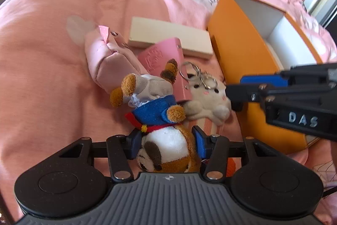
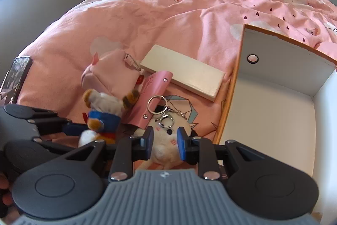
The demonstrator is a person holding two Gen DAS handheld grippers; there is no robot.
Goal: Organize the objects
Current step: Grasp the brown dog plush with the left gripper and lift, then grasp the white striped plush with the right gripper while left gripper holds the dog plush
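Note:
A brown-and-white plush dog [image 1: 168, 140] in a blue sailor top lies upside down on the pink duvet. My left gripper [image 1: 167, 141] is shut on its head, both blue pads pressing the fur. Beside it lies a white plush hamster [image 2: 164, 136] with key rings [image 2: 155, 103] on its chain. My right gripper [image 2: 165, 140] stands over the hamster, jaws narrowly apart, and the toy shows in the gap. In the left wrist view the right gripper [image 1: 233, 88] has its tips at the hamster's [image 1: 208, 98] right edge without squeezing it.
A pink key case [image 2: 147, 98], a pink pouch [image 2: 107, 73] and a flat cream box [image 2: 183, 75] lie just beyond the toys. An orange box [image 2: 273, 119] with a white inside stands open at the right. A phone [image 2: 14, 77] rests at the duvet's left edge.

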